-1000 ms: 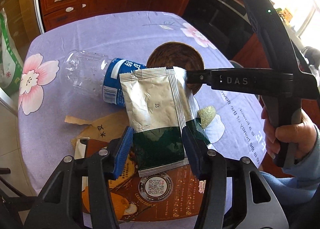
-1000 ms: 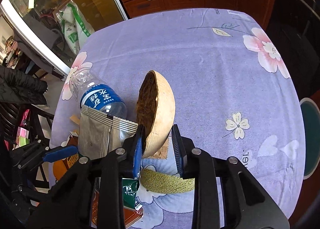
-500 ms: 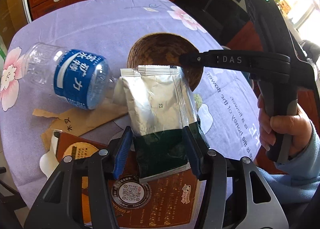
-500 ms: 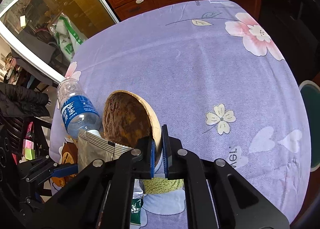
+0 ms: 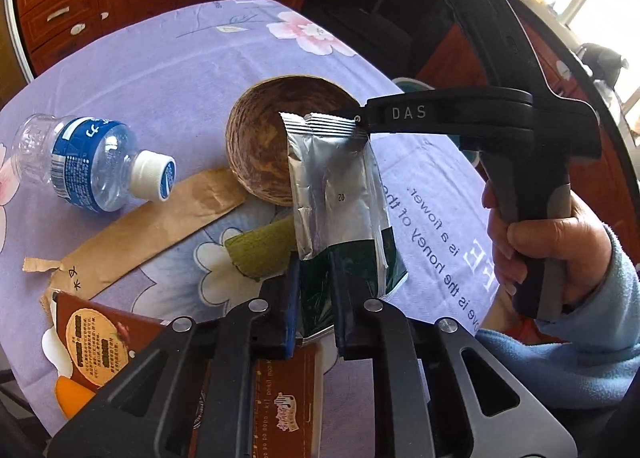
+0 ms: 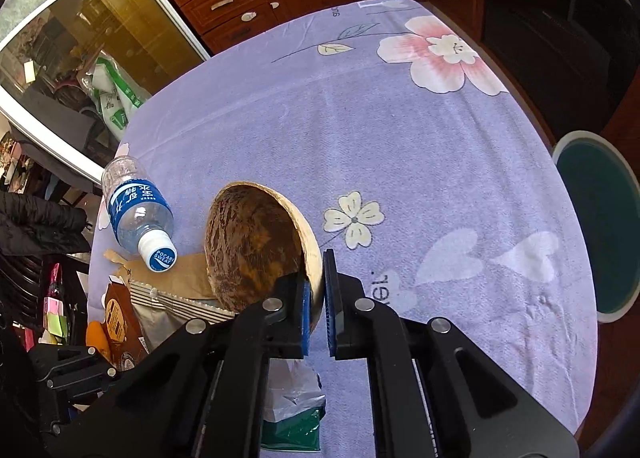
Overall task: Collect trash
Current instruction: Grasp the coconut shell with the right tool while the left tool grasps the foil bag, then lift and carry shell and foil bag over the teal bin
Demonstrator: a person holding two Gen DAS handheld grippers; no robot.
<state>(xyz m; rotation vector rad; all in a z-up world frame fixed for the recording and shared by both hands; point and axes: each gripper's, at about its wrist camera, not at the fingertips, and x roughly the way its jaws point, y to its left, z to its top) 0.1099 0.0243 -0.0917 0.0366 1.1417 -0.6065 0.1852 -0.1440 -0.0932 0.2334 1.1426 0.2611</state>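
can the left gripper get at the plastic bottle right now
Probably not yet. The left gripper is closing on the foil packet, so its jaws are taken. The bottle itself lies in the open on the tablecloth, off to the side, with nothing on top of it.

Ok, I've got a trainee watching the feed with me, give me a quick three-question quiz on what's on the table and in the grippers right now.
1. True or false: the plastic bottle stands upright with its cap off.
2. Which thing is the right gripper clamped on? A) the bottle B) the rim of the coconut-shell bowl C) the brown paper strip
3. Fill in: the left gripper is closing on the green end of the foil ____.

Key
1. False: it lies on its side on the purple tablecloth, cap on.
2. B
3. packet
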